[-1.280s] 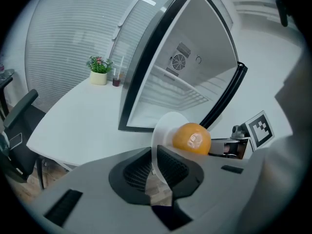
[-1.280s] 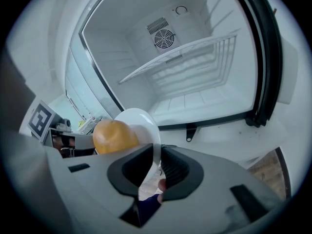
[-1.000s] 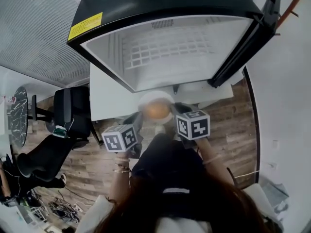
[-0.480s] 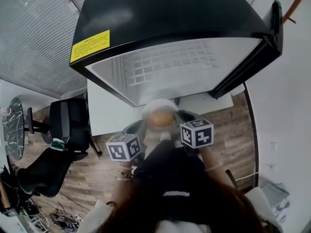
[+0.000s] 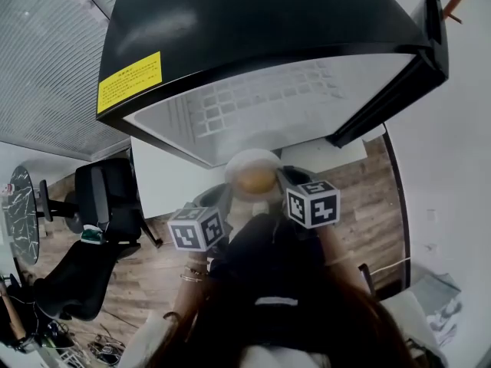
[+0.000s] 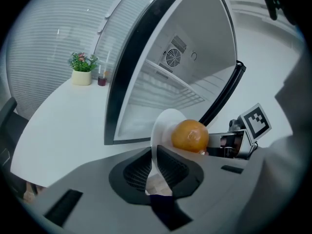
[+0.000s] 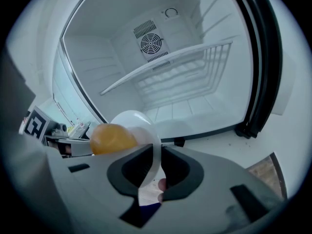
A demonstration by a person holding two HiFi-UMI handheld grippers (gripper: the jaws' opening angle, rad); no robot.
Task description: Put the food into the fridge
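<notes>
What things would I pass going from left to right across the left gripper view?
plant → glass → orange → marker cube

fridge (image 5: 253, 21) 1 | plate (image 6: 165, 123) 1 | orange (image 6: 190, 135) 1 | left gripper (image 6: 155, 150) + right gripper (image 7: 157, 148) 2

Round orange fruit (image 6: 190, 135) on small white round plate (image 6: 163, 123), clamped at left rim by left gripper (image 6: 155, 167), at right rim by right gripper (image 7: 160, 167). Just beyond, open black fridge (image 5: 253, 21) on white table (image 6: 63, 126); white wire shelf (image 7: 170, 69) inside. Far left on table, small potted plant (image 6: 82, 68).
</notes>
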